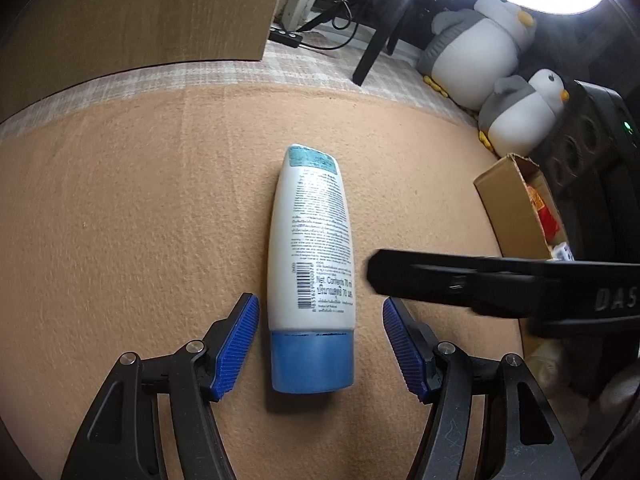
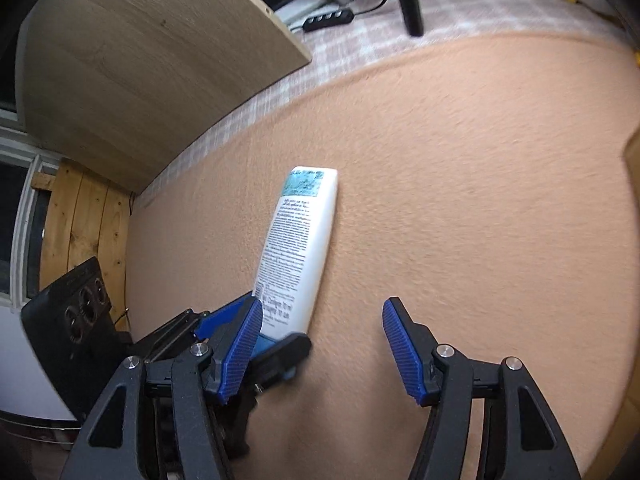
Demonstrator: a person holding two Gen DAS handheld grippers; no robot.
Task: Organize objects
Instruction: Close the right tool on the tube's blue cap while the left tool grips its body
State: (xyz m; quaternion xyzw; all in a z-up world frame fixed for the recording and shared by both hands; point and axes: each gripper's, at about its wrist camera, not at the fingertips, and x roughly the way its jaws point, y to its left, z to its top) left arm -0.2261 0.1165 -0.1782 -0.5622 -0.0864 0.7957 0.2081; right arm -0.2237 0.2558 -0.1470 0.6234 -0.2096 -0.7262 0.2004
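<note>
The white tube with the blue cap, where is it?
The tube lies flat on the orange carpet, its cap end between the open left gripper's fingers, left of the cardboard box.

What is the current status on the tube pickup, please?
Left gripper open, straddling the tube near its blue cap. Right gripper open, empty, beside it. Tube lying flat on carpet. Nothing blocking.

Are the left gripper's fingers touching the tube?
Apart. The left wrist view shows carpet between both fingers and the tube.
</note>
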